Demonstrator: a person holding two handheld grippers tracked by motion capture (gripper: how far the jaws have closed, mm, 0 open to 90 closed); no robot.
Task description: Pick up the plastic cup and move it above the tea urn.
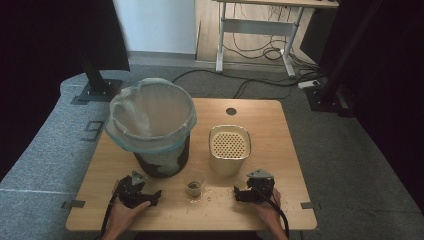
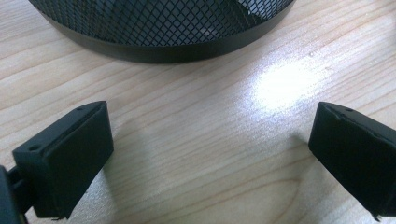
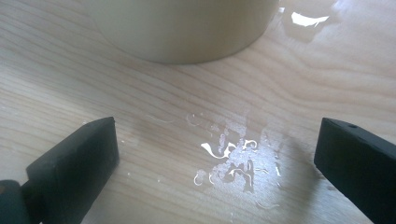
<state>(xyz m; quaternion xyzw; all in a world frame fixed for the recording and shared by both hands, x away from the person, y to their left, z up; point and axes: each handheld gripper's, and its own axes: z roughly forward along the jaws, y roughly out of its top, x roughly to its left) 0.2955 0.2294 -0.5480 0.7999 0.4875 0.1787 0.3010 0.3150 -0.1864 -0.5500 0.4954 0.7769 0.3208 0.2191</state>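
A black mesh bin [image 1: 162,160] lined with a clear plastic bag [image 1: 150,117] stands on the wooden table [image 1: 270,125], left of centre. To its right is a cream container [image 1: 229,150] with a perforated top. A small cup [image 1: 194,188] sits in front, between the two. My left gripper [image 1: 156,196] rests on the table in front of the bin, open and empty; in the left gripper view the left gripper [image 2: 210,149] faces the bin's base [image 2: 163,42]. My right gripper [image 1: 237,193] lies before the container, the right gripper [image 3: 215,154] open over scattered bits [image 3: 229,161] with the container's base [image 3: 182,32] ahead.
Small crumbs [image 1: 215,192] are strewn on the table between the cup and my right gripper. A round cable hole [image 1: 230,111] sits near the far edge. Beyond the table are black stands [image 1: 97,85] and a desk frame [image 1: 255,30] with cables on the floor.
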